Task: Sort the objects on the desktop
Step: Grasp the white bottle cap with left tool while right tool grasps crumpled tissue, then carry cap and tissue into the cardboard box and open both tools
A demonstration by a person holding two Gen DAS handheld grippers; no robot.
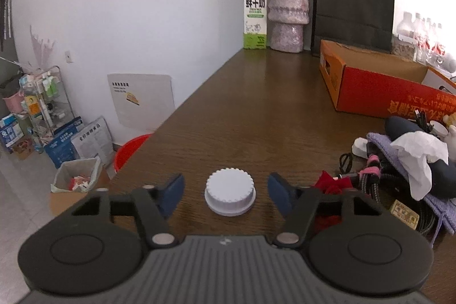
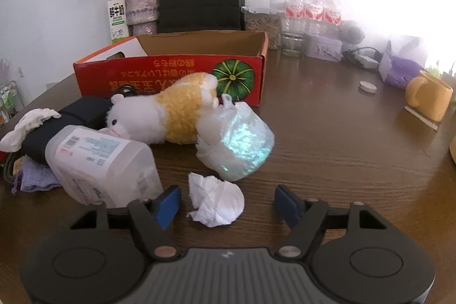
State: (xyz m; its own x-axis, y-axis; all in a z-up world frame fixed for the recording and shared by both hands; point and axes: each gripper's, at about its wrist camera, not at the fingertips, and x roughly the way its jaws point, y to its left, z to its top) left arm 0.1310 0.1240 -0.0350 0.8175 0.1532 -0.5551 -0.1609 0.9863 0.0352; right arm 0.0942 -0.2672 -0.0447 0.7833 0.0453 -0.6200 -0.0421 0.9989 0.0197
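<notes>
The left gripper [image 1: 225, 194] is pointing down at a white ribbed cap [image 1: 229, 195] that is lying flat on the wooden desk [image 1: 256, 104], well apart from the clutter at the right edge. Its jaws are standing apart, one blue pad on each side of the cap, with clear gaps, so nothing is gripped. The cap is likely to handle as a light, rigid plastic part; the knurled side wall is offering the best purchase, above the wider base flange. The right gripper [image 2: 226, 204] is likewise standing open around a crumpled tissue [image 2: 216, 201], its pads not touching the paper. The tissue will be nearly weightless and will compress, so the jaws must close well in at its bulk. A fallen translucent bottle [image 2: 102, 164] is lying just beside the left pad; contact there cannot be ruled out. The open red carton [image 2: 171, 70] behind is probably the destination.
</notes>
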